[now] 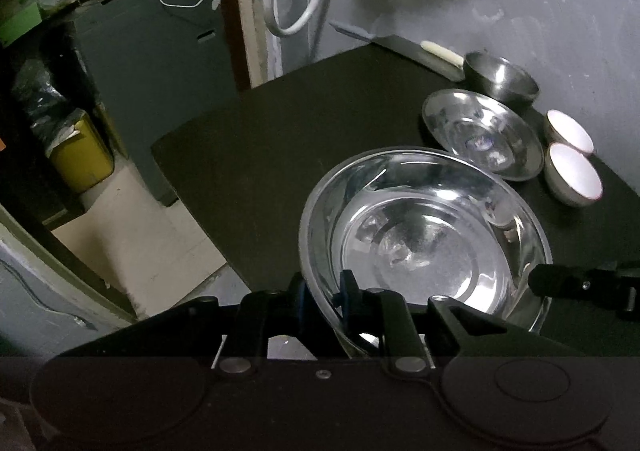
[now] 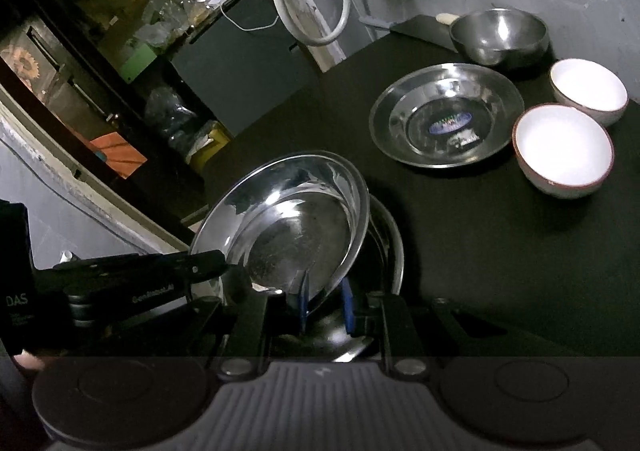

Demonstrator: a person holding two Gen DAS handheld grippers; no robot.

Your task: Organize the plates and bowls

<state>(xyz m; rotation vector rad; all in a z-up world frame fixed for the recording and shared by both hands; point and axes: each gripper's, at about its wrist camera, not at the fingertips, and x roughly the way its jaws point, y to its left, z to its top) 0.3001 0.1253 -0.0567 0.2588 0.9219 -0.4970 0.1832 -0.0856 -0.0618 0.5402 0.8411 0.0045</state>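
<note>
Big steel plate (image 1: 424, 235) sits near table's (image 1: 260, 139) front edge, tilted up in right view. Both grippers pinch its rim: left gripper (image 1: 324, 295) and right gripper (image 2: 326, 305), jaws nearly closed on it, probably two-handed for stability. Smaller steel plate (image 2: 446, 115), steel bowl (image 2: 500, 35), two white bowls (image 2: 564, 149) grouped behind, likely the stacking spot.

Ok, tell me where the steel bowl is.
The steel bowl sits at the table's far right by the wall, just behind the stickered steel plate, beside the farther white bowl.
</note>
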